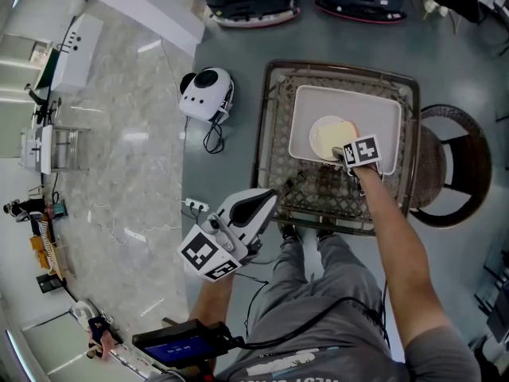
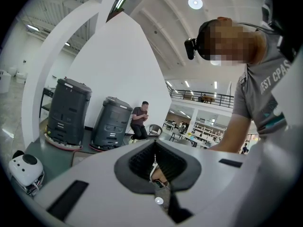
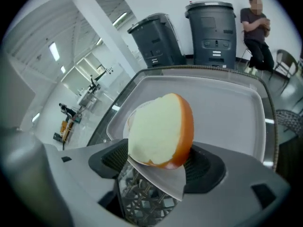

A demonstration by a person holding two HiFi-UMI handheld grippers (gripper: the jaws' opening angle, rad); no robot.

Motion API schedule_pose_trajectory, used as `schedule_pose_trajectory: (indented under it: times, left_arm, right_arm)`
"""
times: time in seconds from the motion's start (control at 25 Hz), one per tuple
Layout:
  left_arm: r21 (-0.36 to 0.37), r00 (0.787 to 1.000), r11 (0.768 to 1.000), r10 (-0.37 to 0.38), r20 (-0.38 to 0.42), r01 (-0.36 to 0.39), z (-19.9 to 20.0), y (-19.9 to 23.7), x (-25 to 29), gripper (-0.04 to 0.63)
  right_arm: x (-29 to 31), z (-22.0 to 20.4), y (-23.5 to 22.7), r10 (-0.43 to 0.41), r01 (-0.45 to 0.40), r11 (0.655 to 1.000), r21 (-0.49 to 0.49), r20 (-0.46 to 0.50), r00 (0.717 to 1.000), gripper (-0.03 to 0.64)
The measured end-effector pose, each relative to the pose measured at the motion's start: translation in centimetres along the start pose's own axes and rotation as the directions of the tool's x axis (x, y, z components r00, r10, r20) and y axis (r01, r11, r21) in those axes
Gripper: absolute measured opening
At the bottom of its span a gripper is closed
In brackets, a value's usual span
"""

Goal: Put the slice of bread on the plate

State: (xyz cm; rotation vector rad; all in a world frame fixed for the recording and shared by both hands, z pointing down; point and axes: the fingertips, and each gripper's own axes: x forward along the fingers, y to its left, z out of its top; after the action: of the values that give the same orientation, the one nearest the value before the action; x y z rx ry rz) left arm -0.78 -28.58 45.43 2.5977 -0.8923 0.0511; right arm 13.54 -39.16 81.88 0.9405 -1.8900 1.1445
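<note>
On the round white plate (image 1: 313, 142), the orange-crusted slice of white bread (image 3: 158, 129) lies just ahead of my right gripper (image 1: 342, 154); its jaws stand wide apart, gripping nothing; my closed left gripper (image 1: 266, 201) hangs well away.

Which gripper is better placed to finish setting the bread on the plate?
Right. The right gripper is at the plate with the bread between its open jaws; the left gripper is held back near the person's lap.

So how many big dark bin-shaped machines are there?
2. The left machine and the right machine stand side by side past the wicker table, beside a seated person. Others may be hidden outside the pictures.
</note>
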Motion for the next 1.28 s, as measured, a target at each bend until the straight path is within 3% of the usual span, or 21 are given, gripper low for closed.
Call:
schedule_pose_trajectory:
  times: [0.16, 0.36, 0.44, 0.52, 0.6, 0.64, 0.72, 0.76, 0.8, 0.84, 0.96, 1.08, 1.28]
  left_arm:
    - [-0.004, 1.000, 1.000, -0.004, 0.003, 0.004, 0.2, -0.3, -0.1, 0.009]
    - [-0.006, 1.000, 1.000, -0.010, 0.003, 0.010, -0.1, -0.6, -0.2, 0.009]
    - [-0.006, 1.000, 1.000, -0.013, 0.006, 0.013, -0.2, -0.7, -0.3, 0.009]
    - [-0.006, 1.000, 1.000, -0.013, 0.010, 0.013, -0.2, -0.8, -0.4, 0.009]
    - [-0.006, 1.000, 1.000, -0.011, 0.013, 0.011, -0.2, -0.8, -0.7, 0.009]
    - [-0.007, 1.000, 1.000, -0.011, 0.016, 0.011, -0.2, -0.8, -0.8, 0.009]
    - [-0.009, 1.000, 1.000, -0.013, 0.024, 0.013, 0.1, -0.9, -1.0, 0.009]
    - [-0.010, 0.999, 1.000, -0.015, 0.028, 0.016, 0.2, -1.0, -1.1, 0.009]
    - [-0.011, 0.999, 1.000, -0.017, 0.032, 0.018, 0.3, -1.1, -1.2, 0.009]
    - [-0.011, 0.999, 1.000, -0.018, 0.036, 0.019, 0.3, -1.1, -1.3, 0.009]
    - [-0.015, 0.999, 1.000, -0.017, 0.043, 0.018, 0.0, -1.3, -1.7, 0.009]
    - [-0.020, 0.999, 1.000, -0.018, 0.050, 0.019, 0.0, -1.7, -2.1, 0.009]
    - [-0.024, 0.999, 0.999, -0.019, 0.050, 0.020, -0.4, -2.1, -2.3, 0.009]
  right_arm:
    - [0.5, -0.8, -0.2, -0.076, 0.063, 0.987, -0.147, -0.085, 0.993, 0.345]
    - [0.2, -0.6, -1.7, -0.179, 0.139, 0.959, -0.248, -0.144, 0.973, 0.353]
    - [-0.2, 0.3, -0.5, -0.113, 0.081, 0.968, -0.237, -0.124, 0.986, 0.353]
    - [-0.7, 1.3, 1.3, 0.023, -0.034, 0.990, -0.137, -0.084, 0.996, 0.351]
    - [-1.0, 2.0, 2.9, 0.180, -0.179, 0.983, 0.042, -0.027, 0.983, 0.351]
    - [-1.0, 2.3, 3.5, 0.257, -0.256, 0.956, 0.146, 0.014, 0.966, 0.351]
    - [-0.9, 2.8, 4.2, 0.370, -0.384, 0.863, 0.329, 0.107, 0.923, 0.351]
    - [-0.8, 2.8, 4.2, 0.397, -0.419, 0.823, 0.385, 0.139, 0.907, 0.351]
    - [-0.6, 2.7, 4.0, 0.405, -0.430, 0.804, 0.411, 0.152, 0.902, 0.351]
    - [-0.6, 2.6, 3.6, 0.396, -0.421, 0.810, 0.409, 0.149, 0.906, 0.351]
    - [-1.1, 2.0, 2.4, 0.310, -0.328, 0.891, 0.314, 0.106, 0.945, 0.371]
    - [-1.9, 1.8, 1.0, 0.214, -0.228, 0.946, 0.231, 0.085, 0.973, 0.376]
    - [-1.7, 1.4, -0.2, 0.135, -0.142, 0.984, 0.107, 0.067, 0.989, 0.376]
